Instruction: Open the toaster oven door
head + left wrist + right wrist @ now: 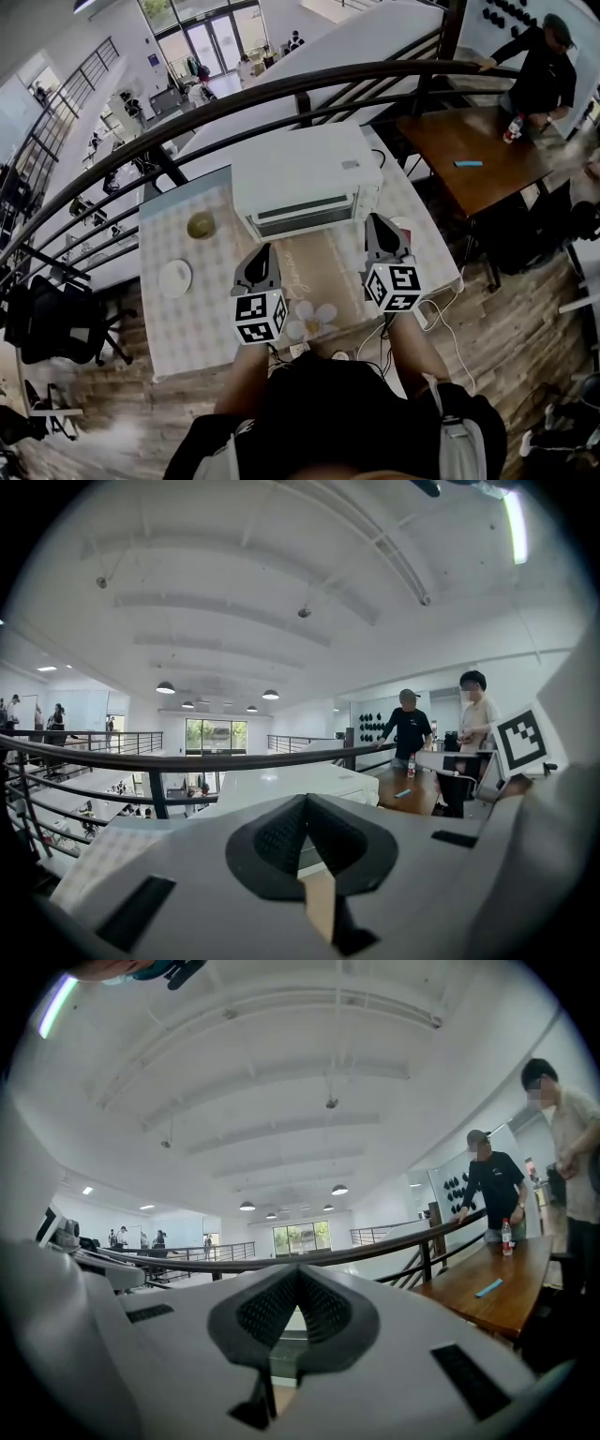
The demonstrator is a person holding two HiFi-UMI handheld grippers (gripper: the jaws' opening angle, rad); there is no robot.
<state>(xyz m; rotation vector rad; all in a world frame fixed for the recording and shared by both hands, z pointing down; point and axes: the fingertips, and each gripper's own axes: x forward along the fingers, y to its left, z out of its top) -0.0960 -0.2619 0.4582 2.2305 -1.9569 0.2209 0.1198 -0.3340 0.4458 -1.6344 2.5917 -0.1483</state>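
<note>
The white toaster oven (305, 178) stands at the far middle of the cloth-covered table (187, 319). Its front door faces me and is closed. My left gripper (263, 249) hovers just in front of the oven's lower left corner, and my right gripper (377, 221) is beside its lower right corner. Neither touches the oven, and both are shut on nothing. In the left gripper view the jaws (305, 803) meet in a point, with the oven's white top (281, 785) beyond them. The right gripper view shows that gripper's jaws (298, 1274) pressed together.
A small bowl (201, 225) and a white plate (174, 277) sit on the table's left part, and a flower-shaped mat (314, 319) lies near the front edge. A black railing (281, 89) runs behind the oven. A person (539, 66) leans on a wooden table (478, 150) at the right.
</note>
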